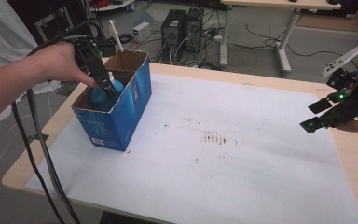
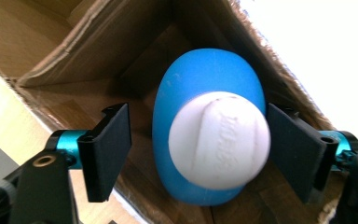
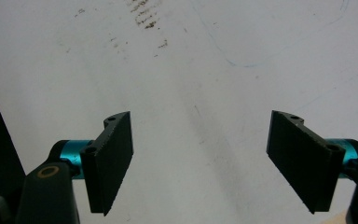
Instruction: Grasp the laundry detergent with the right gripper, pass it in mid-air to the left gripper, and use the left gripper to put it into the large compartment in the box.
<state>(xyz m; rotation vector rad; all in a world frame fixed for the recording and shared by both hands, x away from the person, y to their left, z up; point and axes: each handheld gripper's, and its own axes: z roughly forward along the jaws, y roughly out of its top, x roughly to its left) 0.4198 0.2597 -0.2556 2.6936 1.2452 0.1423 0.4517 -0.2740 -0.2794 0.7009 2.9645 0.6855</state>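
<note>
A blue cardboard box (image 1: 121, 112) with open flaps stands at the table's left. Inside it lies a blue rounded object with a white cap (image 2: 214, 135), also glimpsed as a blue shape (image 1: 101, 97) in the high view. My left gripper (image 1: 108, 89) reaches down into the box; its jaws stand open, one on each side of the blue object (image 2: 200, 154), the right jaw close to the white cap, the left apart. My right gripper (image 1: 318, 115) hovers open over the table's right edge, above bare white cover (image 3: 200, 93).
A white sheet (image 1: 223, 149) with dark smudges (image 1: 216, 138) covers the wooden table (image 1: 354, 154). Cables trail from the left gripper off the table's left side. Computer towers (image 1: 182, 28) and another desk stand on the floor behind.
</note>
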